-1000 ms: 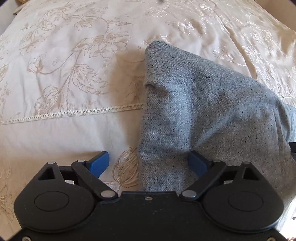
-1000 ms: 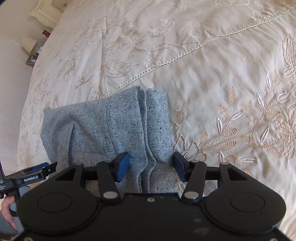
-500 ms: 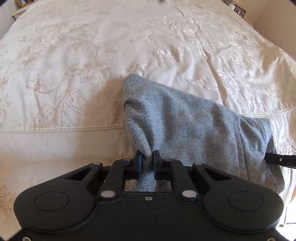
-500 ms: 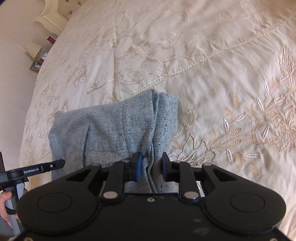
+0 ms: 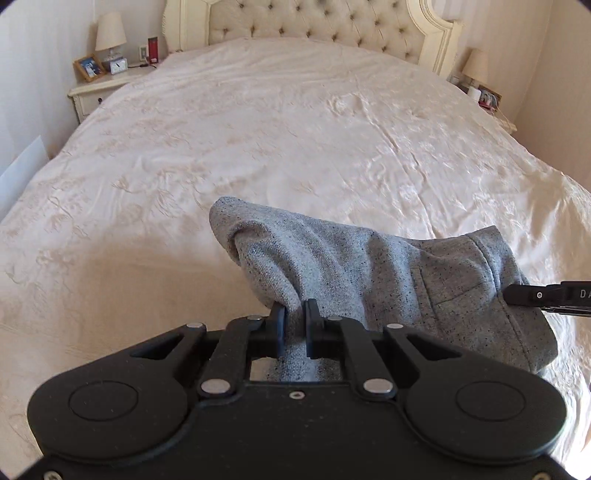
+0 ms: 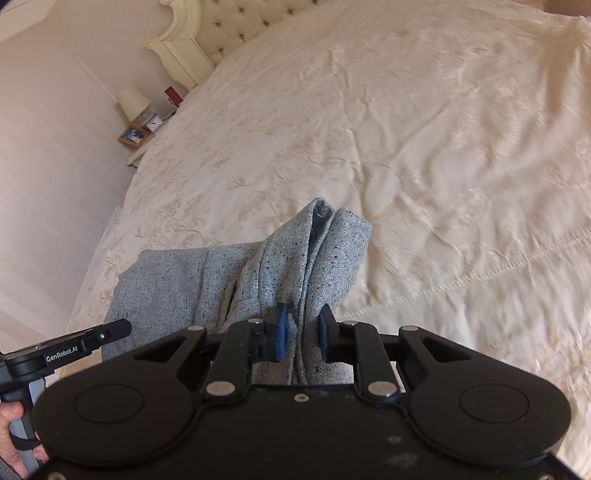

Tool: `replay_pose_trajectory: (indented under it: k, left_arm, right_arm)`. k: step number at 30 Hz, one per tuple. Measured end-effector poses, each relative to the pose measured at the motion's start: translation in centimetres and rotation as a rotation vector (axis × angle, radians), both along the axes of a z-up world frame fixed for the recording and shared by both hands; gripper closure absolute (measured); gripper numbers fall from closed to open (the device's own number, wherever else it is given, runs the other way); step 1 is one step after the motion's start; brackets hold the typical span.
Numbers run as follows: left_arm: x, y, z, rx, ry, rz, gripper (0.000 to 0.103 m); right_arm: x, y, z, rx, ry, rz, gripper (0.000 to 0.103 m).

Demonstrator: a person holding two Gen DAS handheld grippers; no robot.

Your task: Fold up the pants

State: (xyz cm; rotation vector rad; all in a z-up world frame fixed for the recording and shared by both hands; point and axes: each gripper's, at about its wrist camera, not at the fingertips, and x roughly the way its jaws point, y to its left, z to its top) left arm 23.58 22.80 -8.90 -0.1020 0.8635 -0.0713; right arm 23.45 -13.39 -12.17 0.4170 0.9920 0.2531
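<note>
left wrist view: the left gripper (image 5: 294,325) is clamped tight on a pinch of the grey pants (image 5: 369,273), its jaws nearly together with cloth squeezed between them. the garment hangs bunched forward of the jaws, above the cream bedspread (image 5: 295,129), one end rolled into a rounded nose, a pocket seam and a hem band showing at the far right. the tip of the other tool (image 5: 546,295) enters from the right edge at that hem. a headboard (image 5: 314,22) and a nightstand (image 5: 99,88) with a lamp stand beyond the bed. right wrist view: the right gripper (image 6: 302,338) has just been closing and its blue pads (image 6: 281,332) now press on a thicker bundle of the pants (image 6: 207,280), several layers and a seam between them; the jaws stand wider apart than the left pair because of that bulk. the cloth rises in a peak ahead of the jaws and slopes off to the left, where the left tool and the person's hand (image 6: 14,439) on its grip show at the edge. assessment: the garment appears already folded down to a compact bundle, and both ends are gripped and carried clear of the bedspread. what seems left is to lay it down flat, bring one end over the other if a further fold is wanted, and let go; whether the layers are square cannot be told from here.
</note>
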Motion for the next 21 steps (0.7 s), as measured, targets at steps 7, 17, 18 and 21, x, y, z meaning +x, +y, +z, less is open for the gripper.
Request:
replay_pose_trajectory:
  k: [7, 17, 18, 21]
  left_arm:
    - [4.6, 7.3, -6.2, 0.128, 0.2, 0.201, 0.073]
    - [9.7, 11.9, -8.8, 0.026, 0.247, 0.193, 0.074]
    - [10.7, 12.2, -9.0, 0.018, 0.252, 0.179, 0.073]
    - [14.4, 12.6, -10.2, -0.015, 0.311, 0.151, 0.069]
  right_arm:
    - [8.8, 6.8, -1.1, 0.047, -0.032, 0.064, 0.075]
    - [10.3, 12.7, -4.7, -0.198, 0.049, 0.092, 0.075]
    - [10.2, 13.7, -4.7, -0.201, 0.041, 0.116, 0.075]
    - [9.2, 17.2, -4.6, -0.219, 0.008, 0.216, 0.075]
